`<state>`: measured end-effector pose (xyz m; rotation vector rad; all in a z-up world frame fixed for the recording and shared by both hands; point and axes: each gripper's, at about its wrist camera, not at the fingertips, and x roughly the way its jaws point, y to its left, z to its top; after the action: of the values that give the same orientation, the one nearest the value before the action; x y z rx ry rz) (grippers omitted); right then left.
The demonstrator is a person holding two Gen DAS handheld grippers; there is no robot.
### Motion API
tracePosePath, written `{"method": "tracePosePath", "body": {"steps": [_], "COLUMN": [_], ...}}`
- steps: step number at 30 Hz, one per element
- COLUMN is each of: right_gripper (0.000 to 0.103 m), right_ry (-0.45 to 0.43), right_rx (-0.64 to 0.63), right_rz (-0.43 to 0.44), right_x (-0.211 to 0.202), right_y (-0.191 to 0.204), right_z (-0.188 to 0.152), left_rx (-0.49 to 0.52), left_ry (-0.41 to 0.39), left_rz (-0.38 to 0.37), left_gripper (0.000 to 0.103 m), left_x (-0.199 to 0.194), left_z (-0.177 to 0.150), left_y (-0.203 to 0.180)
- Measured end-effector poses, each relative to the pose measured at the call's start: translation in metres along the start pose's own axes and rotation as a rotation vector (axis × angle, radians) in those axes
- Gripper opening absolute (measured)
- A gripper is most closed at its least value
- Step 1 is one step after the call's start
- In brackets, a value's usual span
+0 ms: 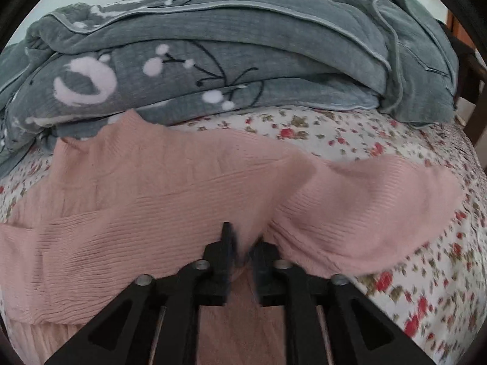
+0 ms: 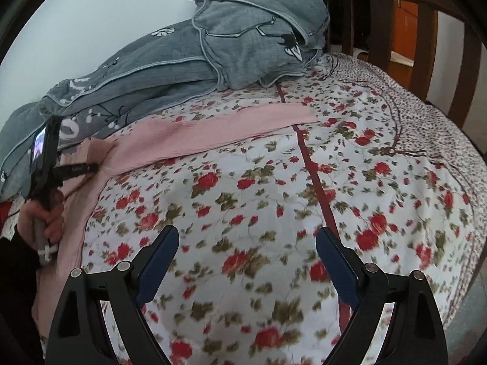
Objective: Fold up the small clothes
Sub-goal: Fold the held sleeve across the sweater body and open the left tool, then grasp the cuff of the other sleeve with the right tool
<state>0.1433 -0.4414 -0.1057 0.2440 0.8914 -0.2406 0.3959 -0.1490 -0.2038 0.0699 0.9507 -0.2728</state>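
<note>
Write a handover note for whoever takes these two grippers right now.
Left gripper: jaws nearly together with a fold of the pink top between them; whether the pads still press is unclear.
Right gripper: wide open, empty, above the floral bedspread.
Pink top lies spread on the bed, one sleeve stretched out toward the right gripper; grey quilt piled behind.
Done: garment laid out. Left: fold sleeves in, fold body.
</note>
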Motion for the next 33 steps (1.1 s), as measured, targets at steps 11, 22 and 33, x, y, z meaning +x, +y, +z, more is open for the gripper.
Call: {"method": "tracePosePath", "body": {"steps": [11, 22, 33], "right_gripper": [0.064, 0.048, 0.047], "right_ry": [-0.038, 0.058, 0.056], "right_rx": [0.025, 0.206, 0.281], "right_rz": [0.058, 0.108, 0.043], "right_x": [0.051, 0.126, 0.162], "right_y": [-0.001, -0.031, -0.049], "right_z": [0.052, 0.099, 0.118], "left_rx": [-0.076, -0.202, -0.234], "left_ry": [-0.113, -0.124, -0.078], "left_rz": [0.022, 0.03, -0.072], "left_gripper": [0.078, 0.078, 0.078], "left_x": [-0.077, -0.068, -0.047], "left_z": [-0.011, -0.036, -0.038], "left_y": [0.069, 0.128, 0.14]}}
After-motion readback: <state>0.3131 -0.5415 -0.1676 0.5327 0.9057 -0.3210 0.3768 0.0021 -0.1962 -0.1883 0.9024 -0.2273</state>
